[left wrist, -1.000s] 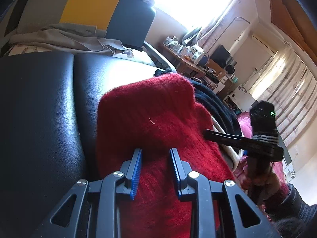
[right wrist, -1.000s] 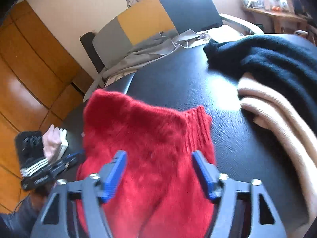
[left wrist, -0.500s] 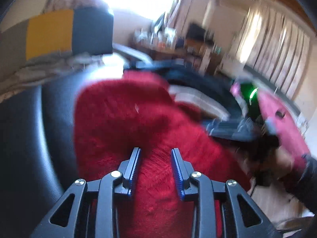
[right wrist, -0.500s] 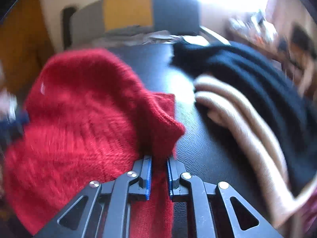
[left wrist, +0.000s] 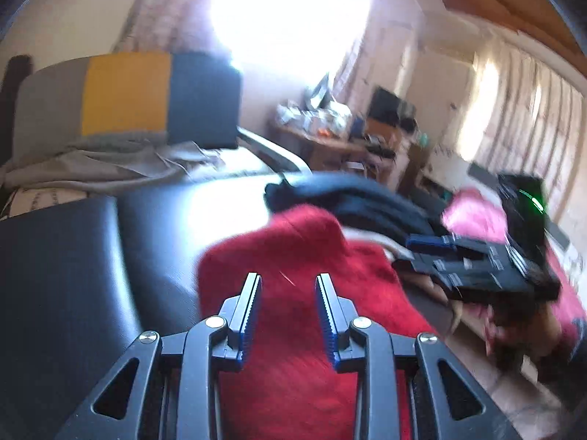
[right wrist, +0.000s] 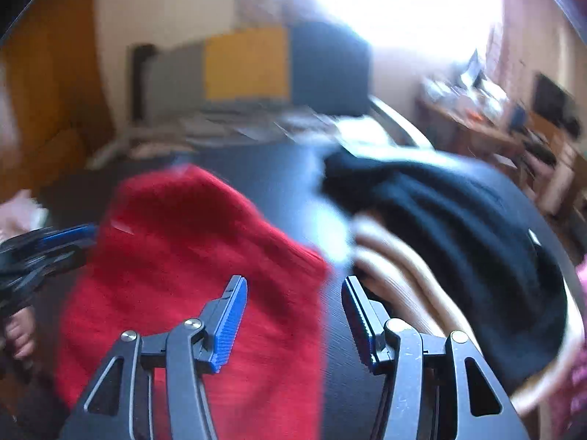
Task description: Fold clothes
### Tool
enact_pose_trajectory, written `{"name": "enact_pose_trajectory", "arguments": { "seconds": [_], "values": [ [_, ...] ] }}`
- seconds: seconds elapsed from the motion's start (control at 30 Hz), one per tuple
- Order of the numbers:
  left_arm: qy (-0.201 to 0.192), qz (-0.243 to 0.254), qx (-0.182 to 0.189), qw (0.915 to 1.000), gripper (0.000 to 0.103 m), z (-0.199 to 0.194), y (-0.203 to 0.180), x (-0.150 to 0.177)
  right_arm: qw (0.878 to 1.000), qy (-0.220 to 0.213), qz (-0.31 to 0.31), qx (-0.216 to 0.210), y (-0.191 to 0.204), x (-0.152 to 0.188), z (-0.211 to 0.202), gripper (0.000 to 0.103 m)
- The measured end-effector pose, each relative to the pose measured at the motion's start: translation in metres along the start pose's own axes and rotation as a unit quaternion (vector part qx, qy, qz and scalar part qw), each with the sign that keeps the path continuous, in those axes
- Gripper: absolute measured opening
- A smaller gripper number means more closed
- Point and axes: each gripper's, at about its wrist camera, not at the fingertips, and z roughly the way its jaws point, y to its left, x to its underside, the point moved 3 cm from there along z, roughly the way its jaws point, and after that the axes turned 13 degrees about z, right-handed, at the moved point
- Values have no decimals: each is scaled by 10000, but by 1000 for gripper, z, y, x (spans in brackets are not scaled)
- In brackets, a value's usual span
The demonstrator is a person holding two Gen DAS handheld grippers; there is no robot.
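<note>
From my left wrist view, the left tool (left wrist: 288, 286) stands part-open with nothing pinched between its blue pads, hanging over the red sweater (left wrist: 293, 330), which lies bunched on the black padded surface (left wrist: 73, 275). The right tool (left wrist: 440, 256) crosses in from the side, close to the dark garment (left wrist: 352, 198) behind. If I close here I judge I would catch only fuzz, and the fold would slump. From my right wrist view, the right tool (right wrist: 293, 293) gapes wide and empty, straddling the sweater's ribbed edge (right wrist: 293, 256), with the cream garment (right wrist: 396, 275) just beside it. The blur is heavy, so I think, not know, that a hasty pinch could snag that neighbour and drag both out of shape.
</note>
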Motion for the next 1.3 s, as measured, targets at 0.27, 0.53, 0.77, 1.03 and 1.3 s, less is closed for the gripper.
{"name": "enact_pose_trajectory", "arguments": {
  "seconds": [0.27, 0.53, 0.77, 1.03, 1.3],
  "values": [
    [461, -175, 403, 9980, 30, 54, 29, -23, 9955, 477, -618, -541, 69, 14, 55, 55],
    [1129, 1013, -141, 9883, 31, 125, -20, -11, 9985, -349, -428, -20, 18, 58, 59, 56],
    [1404, 548, -329, 9880, 35, 161, -5, -14, 9993, -44, -250, -283, -3, 36, 80, 58],
    [1469, 249, -738, 9861, 39, 184, 11, -17, 9989, -35, -197, -416, -8, 26, 91, 60],
    [950, -147, -924, 9911, 37, 126, 24, -32, 9988, -49, -271, -405, -4, 22, 94, 61]
  ]
}}
